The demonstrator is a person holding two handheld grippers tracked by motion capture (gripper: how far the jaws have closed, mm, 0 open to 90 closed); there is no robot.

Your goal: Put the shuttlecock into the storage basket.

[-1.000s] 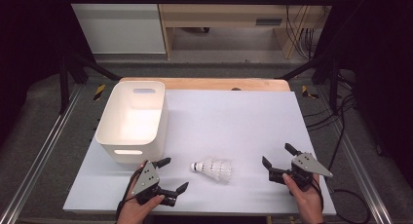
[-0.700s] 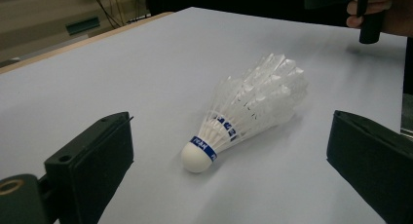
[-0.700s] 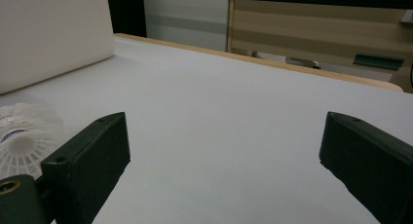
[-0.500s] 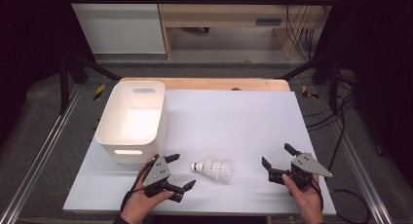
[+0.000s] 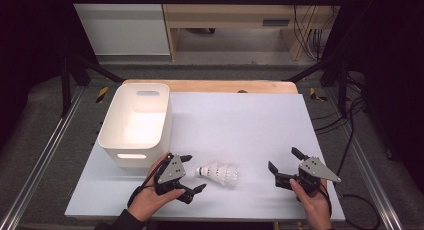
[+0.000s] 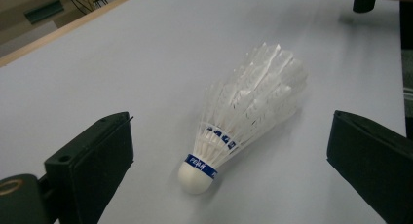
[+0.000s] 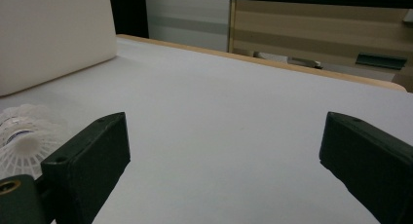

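A white feather shuttlecock (image 5: pixel 219 174) lies on its side on the white table (image 5: pixel 240 125), cork end toward my left gripper (image 5: pixel 194 174). That gripper is open, its jaws just short of the cork on either side. In the left gripper view the shuttlecock (image 6: pixel 238 117) lies between and ahead of the two black jaws, a blue band above its cork. My right gripper (image 5: pixel 282 159) rests open near the front right of the table, nothing between its jaws. Part of the shuttlecock (image 7: pixel 22 136) shows at the far left of the right gripper view.
A white plastic bin (image 5: pixel 136 123) stands at the left of the table, just behind my left hand; its wall (image 7: pixel 53 34) appears in the right gripper view. A wooden strip (image 5: pixel 210 86) runs along the table's far edge. Cables hang off the right side.
My left gripper has moved right and slightly forward, closing in on the shuttlecock's cork end. The right gripper and the shuttlecock have stayed put.
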